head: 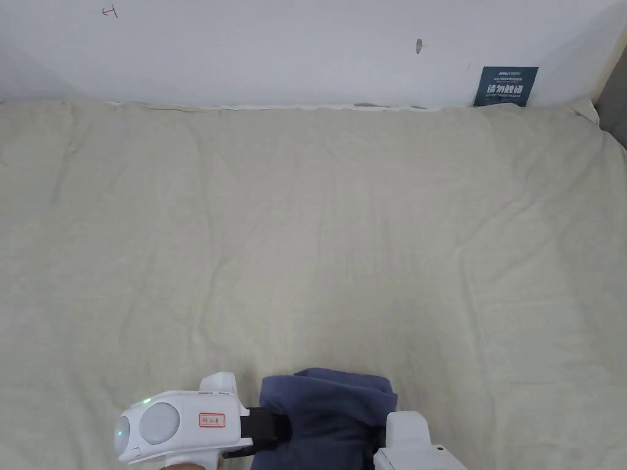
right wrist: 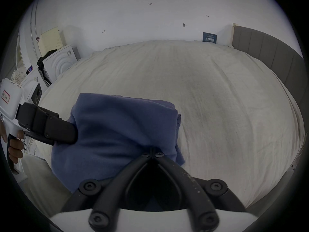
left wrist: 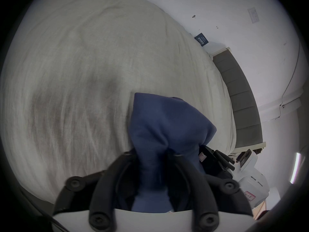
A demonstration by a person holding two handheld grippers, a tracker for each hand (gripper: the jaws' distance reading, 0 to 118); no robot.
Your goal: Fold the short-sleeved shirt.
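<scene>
Blue, soft knit cloth bunched at the lower middle of the head view is the short-sleeved shirt (head: 330,410), gathered in a lump at the near edge of the wide cream-sheeted bed (head: 306,245), whose far side meets a white wall with a small dark sign (head: 506,86) at the upper right. The white-bodied left gripper (head: 269,431) comes in from the lower left with its black fingers against the cloth; the white top of the right gripper (head: 404,437) sits at the bottom edge, just right of the bundle.

In the left gripper view, the black fingers (left wrist: 177,158) at the bottom centre are clenched on a neck of the shirt (left wrist: 165,126), which rises between them into a blue hood-like fold in the middle of the frame; the bed (left wrist: 75,68) spreads across the upper left.

In the right gripper view, the fingers (right wrist: 147,154) meet tip to tip at the lower centre, pinching the cloth's near edge, while the shirt (right wrist: 117,126) hangs as a broad blue panel left of centre and the left gripper (right wrist: 66,135) bites into its left side.

Judging by this, the step in hand is carrying the shirt to the bed, before any fold. The next move calls for drawing the two held points apart and laying the cloth flat toward the middle of the bed
</scene>
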